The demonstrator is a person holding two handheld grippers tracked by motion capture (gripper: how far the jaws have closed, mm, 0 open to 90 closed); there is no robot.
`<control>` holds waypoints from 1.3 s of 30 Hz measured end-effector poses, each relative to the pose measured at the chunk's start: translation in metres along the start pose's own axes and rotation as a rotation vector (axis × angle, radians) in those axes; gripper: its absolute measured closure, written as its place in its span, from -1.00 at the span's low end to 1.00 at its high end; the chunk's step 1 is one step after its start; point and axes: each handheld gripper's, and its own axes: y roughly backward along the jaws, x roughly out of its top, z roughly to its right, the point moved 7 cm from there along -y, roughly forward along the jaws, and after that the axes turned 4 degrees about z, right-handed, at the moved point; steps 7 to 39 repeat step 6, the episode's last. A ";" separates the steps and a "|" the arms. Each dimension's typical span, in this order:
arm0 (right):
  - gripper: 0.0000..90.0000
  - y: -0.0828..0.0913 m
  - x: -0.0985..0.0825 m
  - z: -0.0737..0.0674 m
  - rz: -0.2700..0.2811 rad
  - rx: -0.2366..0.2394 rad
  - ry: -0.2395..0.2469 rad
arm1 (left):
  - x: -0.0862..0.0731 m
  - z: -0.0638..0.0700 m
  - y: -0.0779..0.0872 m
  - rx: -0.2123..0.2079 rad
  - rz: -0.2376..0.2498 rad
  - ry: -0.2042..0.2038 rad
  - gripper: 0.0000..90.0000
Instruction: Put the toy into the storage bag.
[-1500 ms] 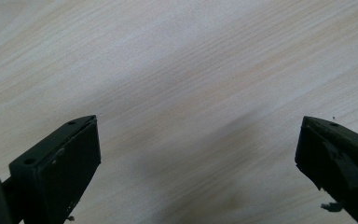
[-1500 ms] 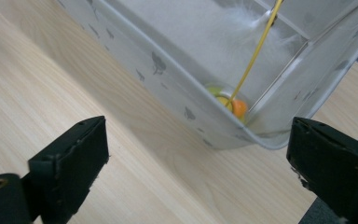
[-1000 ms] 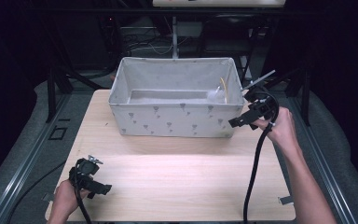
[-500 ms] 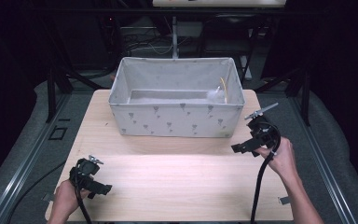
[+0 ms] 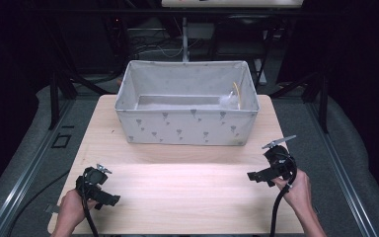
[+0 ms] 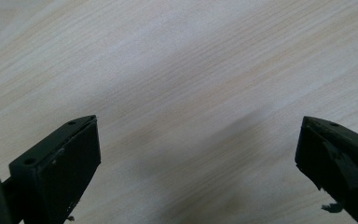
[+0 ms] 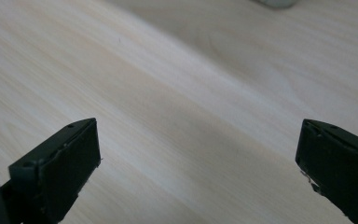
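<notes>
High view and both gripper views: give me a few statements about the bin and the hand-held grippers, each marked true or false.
1. The fabric bin stands at the table's far side. True.
2. The right hand-held gripper is inside the bin. False: it is over bare tabletop, apart from it.
3. The left hand-held gripper has its jaws spread with nothing between. True.
4. The right hand-held gripper grips a cloth. False: its jaws are open and empty.
</notes>
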 end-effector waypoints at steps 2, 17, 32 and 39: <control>-1.00 -0.005 -0.006 0.002 -0.040 -0.021 0.028 | 0.001 0.001 0.001 -0.003 0.001 -0.009 -1.00; -1.00 -0.012 -0.011 0.006 -0.063 -0.024 0.030 | 0.000 -0.001 0.001 -0.004 0.004 -0.007 -1.00; -1.00 -0.012 -0.011 0.006 -0.063 -0.024 0.030 | 0.000 -0.001 0.001 -0.004 0.004 -0.007 -1.00; -1.00 -0.012 -0.011 0.006 -0.063 -0.024 0.030 | 0.000 -0.001 0.001 -0.004 0.004 -0.007 -1.00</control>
